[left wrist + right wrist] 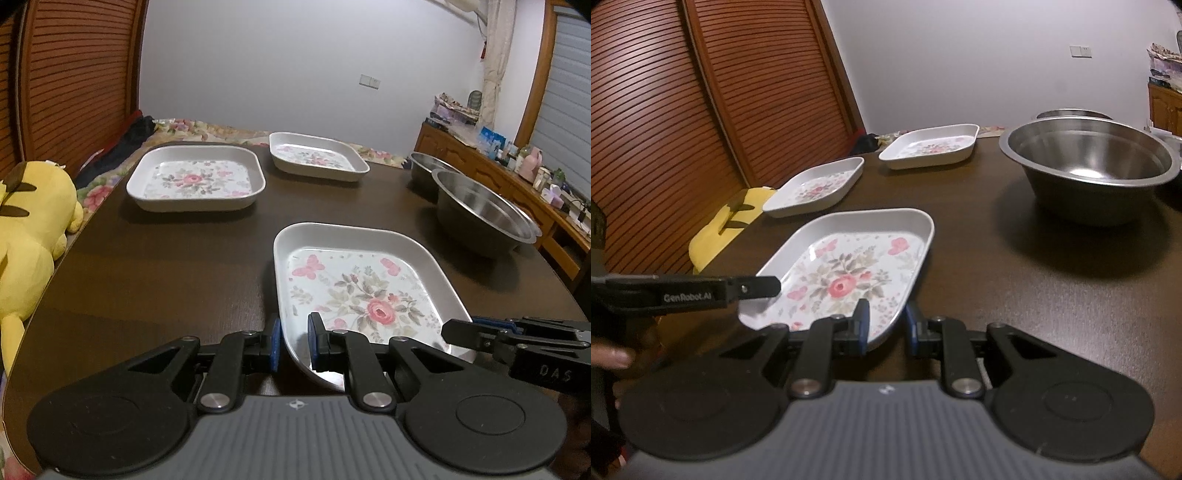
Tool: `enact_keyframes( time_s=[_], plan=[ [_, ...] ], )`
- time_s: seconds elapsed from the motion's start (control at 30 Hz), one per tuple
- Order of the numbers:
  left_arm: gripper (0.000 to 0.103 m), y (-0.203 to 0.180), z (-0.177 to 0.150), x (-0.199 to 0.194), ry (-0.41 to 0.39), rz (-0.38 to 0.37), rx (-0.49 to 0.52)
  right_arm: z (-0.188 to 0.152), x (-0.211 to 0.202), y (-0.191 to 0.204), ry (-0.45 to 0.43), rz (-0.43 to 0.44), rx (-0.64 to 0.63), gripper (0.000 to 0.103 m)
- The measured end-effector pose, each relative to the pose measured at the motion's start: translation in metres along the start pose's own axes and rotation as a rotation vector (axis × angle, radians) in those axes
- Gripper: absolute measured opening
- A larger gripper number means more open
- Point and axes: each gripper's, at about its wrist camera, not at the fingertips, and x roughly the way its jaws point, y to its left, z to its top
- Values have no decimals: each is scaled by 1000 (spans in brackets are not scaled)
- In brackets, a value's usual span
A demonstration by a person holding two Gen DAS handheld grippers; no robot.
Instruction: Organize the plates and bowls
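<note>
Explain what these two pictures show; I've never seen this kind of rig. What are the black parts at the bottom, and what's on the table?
No robot here: a person holds a pair of tongs in each hand, each with a camera looking along its fingers. One picture is from the left tongs, the other from the right tongs. Both straddle the rim of the nearest floral plate, one at each near corner, but their blue pads look not quite closed on it. Two more floral plates lie further back on the dark table. Two steel bowls stand to the right. A yellow plush toy lies beside the table.

Three floral plates [364, 291], two steel bowls [484, 214], one table [166, 266].
</note>
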Motion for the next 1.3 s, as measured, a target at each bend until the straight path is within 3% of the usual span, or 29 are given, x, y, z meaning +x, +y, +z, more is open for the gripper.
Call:
enact_keyframes(
  time_s=[0.77,1.1,1.3],
  plan=[
    [17,2,2,1,-24,24,8,0,-5,-2,-44,-38,-15,24],
    [31,10,23,-8,-69,40,32,40,-9,0,-84,-25,-95,24],
    [41,23,40,-3,-86,55,63,71,5,12,-82,12,-155,35]
  ],
)
